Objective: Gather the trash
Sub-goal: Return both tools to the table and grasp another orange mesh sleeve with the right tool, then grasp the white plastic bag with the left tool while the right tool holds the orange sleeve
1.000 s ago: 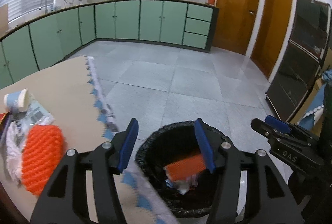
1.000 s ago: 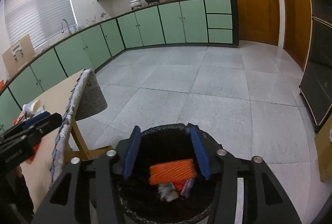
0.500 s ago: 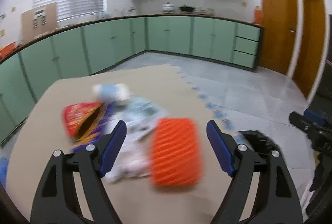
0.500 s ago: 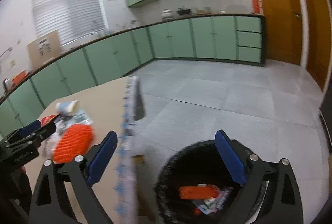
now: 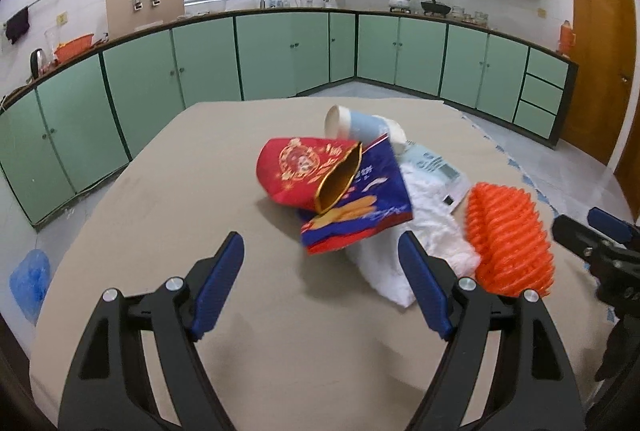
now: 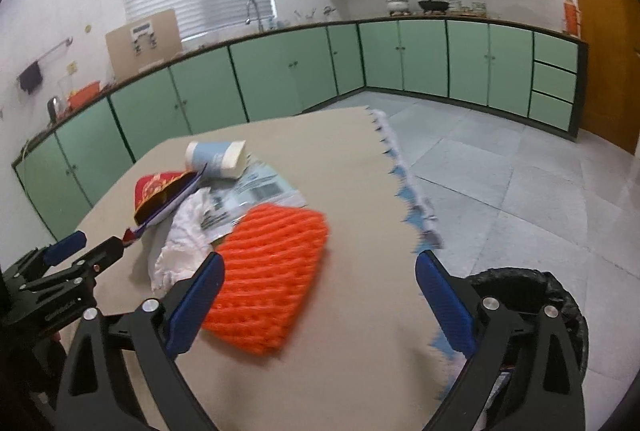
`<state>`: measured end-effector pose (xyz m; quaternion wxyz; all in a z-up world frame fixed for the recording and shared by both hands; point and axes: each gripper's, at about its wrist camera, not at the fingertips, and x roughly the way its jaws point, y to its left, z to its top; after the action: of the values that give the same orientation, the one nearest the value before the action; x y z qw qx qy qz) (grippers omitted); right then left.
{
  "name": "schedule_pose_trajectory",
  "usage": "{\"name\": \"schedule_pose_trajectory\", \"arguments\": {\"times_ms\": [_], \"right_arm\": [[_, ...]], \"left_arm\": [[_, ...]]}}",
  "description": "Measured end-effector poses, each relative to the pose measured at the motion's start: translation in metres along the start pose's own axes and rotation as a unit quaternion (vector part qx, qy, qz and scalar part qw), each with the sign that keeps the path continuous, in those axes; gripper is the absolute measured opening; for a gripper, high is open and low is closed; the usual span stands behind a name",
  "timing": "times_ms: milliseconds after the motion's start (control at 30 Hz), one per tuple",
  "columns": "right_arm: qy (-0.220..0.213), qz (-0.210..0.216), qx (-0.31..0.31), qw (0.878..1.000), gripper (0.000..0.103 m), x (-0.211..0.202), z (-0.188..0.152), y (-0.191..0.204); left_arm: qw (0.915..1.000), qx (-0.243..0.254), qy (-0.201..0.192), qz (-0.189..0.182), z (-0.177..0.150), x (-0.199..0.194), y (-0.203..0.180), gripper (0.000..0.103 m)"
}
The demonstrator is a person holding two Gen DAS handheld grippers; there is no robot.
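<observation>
A heap of trash lies on the beige table: a red bag, a blue snack bag, a tipped paper cup, a white crumpled tissue, a printed paper pouch and an orange foam net. My left gripper is open and empty, just short of the blue bag. My right gripper is open wide and empty over the table's near right part, with the orange net by its left finger. The black-lined bin stands on the floor behind its right finger.
Each gripper shows in the other's view, the right gripper beside the net and the left gripper by the tissue. The tablecloth's blue-fringed edge hangs on the right. Green cabinets line the walls, beyond grey floor tiles.
Both grippers swung left from over the bin to the table and the trash heap. Their jaws stand wider than a second ago, and an orange net piece stayed in the bin.
</observation>
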<state>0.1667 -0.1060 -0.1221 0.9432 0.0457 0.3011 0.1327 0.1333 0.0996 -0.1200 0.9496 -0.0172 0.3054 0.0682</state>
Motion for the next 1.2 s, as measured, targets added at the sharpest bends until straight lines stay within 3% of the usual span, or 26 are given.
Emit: {"name": "schedule_pose_trajectory", "arguments": {"times_ms": [367, 567, 600, 700, 1033, 1200], "right_arm": [[0.042, -0.009, -0.024, 0.999, 0.086, 0.027, -0.004, 0.017], [0.054, 0.028, -0.038, 0.997, 0.048, 0.029, -0.007, 0.022], [0.052, 0.037, -0.044, 0.997, 0.038, 0.028, -0.008, 0.024], [0.048, 0.046, -0.050, 0.997, 0.026, 0.025, -0.008, 0.028], [0.009, 0.031, -0.036, 0.999, 0.021, -0.002, 0.005, 0.007], [-0.001, 0.017, -0.028, 0.999, 0.021, -0.008, 0.008, -0.008]], "left_arm": [[0.9999, -0.007, 0.008, -0.008, -0.008, 0.008, 0.005, 0.077], [0.9998, -0.005, 0.012, -0.012, -0.011, 0.008, -0.001, 0.077], [0.9998, -0.004, 0.013, -0.013, -0.011, 0.008, -0.002, 0.077], [0.9997, -0.003, 0.014, -0.019, -0.012, 0.007, -0.008, 0.077], [0.9982, 0.001, 0.025, -0.055, -0.013, 0.009, -0.040, 0.077], [0.9981, 0.008, 0.030, -0.053, -0.011, 0.021, -0.062, 0.077]]}}
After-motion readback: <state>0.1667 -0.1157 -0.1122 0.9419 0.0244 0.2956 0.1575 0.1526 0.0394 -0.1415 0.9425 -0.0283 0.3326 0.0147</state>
